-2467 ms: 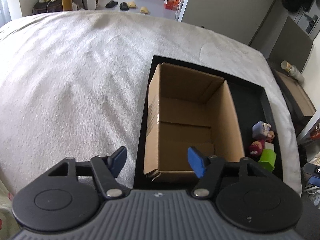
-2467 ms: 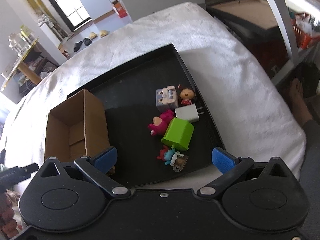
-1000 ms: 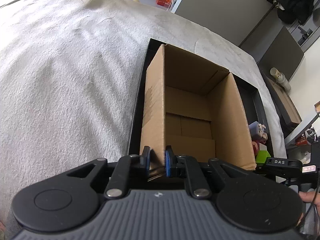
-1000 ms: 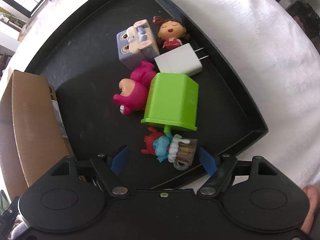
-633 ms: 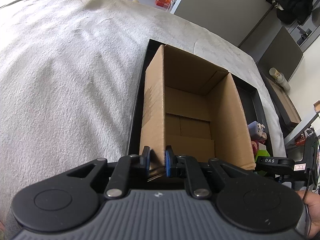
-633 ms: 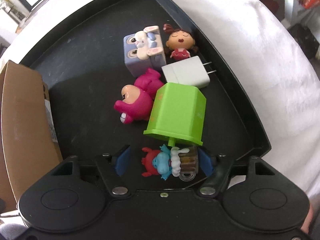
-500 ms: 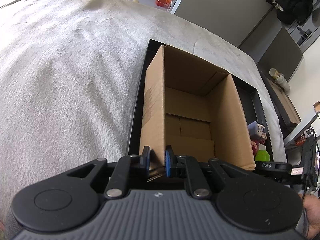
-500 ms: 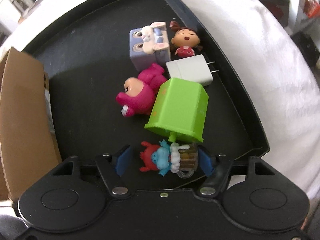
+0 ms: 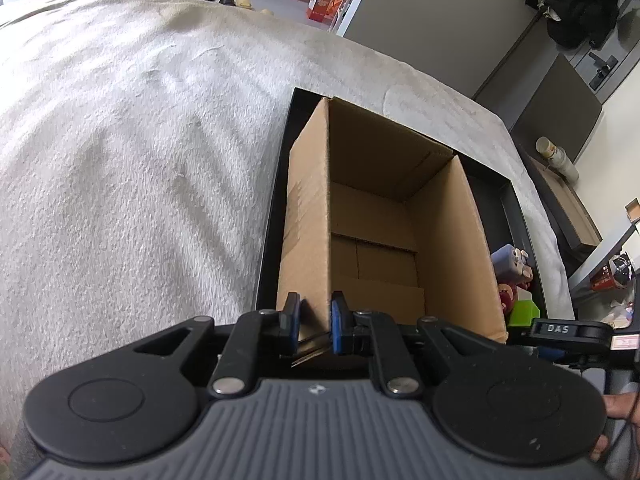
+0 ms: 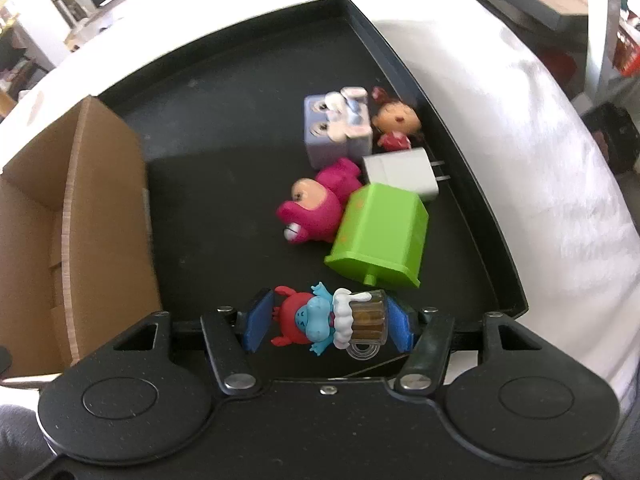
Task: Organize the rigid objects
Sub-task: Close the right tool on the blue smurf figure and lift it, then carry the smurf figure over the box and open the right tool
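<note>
My left tongs (image 9: 313, 322) are pinched nearly shut on the near wall of the box (image 9: 448, 240), one pad outside it and one inside, and the open box runs straight ahead of them. The box stands at the left end of the black tray (image 10: 472, 168), which lies on a white bed cover (image 9: 132, 152).

My right tongs (image 10: 326, 322) have just been closing, and their blue pads now sit against both ends of the toy (image 10: 320, 320), a red crab with a blue figure and a little clear mug. It lies crosswise between the pads, over the tray's near edge.

Just ahead of the right tongs, slightly to the right, a green block (image 10: 380, 232) lies on its side. A pink figure (image 10: 316, 208) touches it on the left. Beyond them are a white plug (image 10: 400, 172), a lilac cube (image 10: 334, 132) and a small doll (image 10: 396, 124), close together near the tray's right rim. The box is off to the left of these tongs
</note>
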The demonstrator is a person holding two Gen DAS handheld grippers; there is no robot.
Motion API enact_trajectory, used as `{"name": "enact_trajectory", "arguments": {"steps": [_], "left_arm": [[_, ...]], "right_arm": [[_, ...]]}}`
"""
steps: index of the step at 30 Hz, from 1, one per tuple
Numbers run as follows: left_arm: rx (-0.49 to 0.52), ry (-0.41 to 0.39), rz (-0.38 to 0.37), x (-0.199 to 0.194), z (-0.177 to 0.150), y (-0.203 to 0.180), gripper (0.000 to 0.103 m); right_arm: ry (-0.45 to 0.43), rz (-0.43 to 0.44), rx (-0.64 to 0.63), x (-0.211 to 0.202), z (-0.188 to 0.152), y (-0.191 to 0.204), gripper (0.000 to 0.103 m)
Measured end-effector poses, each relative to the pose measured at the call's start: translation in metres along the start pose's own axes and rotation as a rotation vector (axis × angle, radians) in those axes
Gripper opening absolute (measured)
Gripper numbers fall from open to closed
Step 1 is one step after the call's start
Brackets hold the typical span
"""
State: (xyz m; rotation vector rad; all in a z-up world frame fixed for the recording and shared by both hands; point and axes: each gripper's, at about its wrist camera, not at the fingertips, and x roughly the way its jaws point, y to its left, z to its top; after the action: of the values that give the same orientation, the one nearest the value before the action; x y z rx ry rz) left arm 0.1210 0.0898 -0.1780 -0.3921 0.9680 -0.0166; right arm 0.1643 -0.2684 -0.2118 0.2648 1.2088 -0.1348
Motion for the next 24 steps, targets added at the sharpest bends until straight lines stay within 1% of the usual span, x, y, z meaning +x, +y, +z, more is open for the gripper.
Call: {"name": "enact_trajectory", "arguments": {"steps": [3, 8, 14, 24], "left_arm": [[0.001, -0.006, -0.003, 0.000, -0.001, 0.000, 0.014], [0.003, -0.012, -0.004, -0.002, -0.002, 0.000, 0.014], [0.002, -0.022, -0.003, -0.004, -0.002, -0.001, 0.014], [-0.001, -0.017, -0.004, -0.004, -0.002, 0.000, 0.014]], "right_arm": [[-0.018, 0.024, -0.032, -0.010, 0.000, 0.003, 0.058], [-0.047, 0.044, -0.071, -0.013, 0.009, 0.020, 0.058], [-0.084, 0.044, -0.124, -0.030, 0.008, 0.040, 0.058], [-0.160, 0.057, -0.211, -0.052, 0.011, 0.068, 0.058]]}}
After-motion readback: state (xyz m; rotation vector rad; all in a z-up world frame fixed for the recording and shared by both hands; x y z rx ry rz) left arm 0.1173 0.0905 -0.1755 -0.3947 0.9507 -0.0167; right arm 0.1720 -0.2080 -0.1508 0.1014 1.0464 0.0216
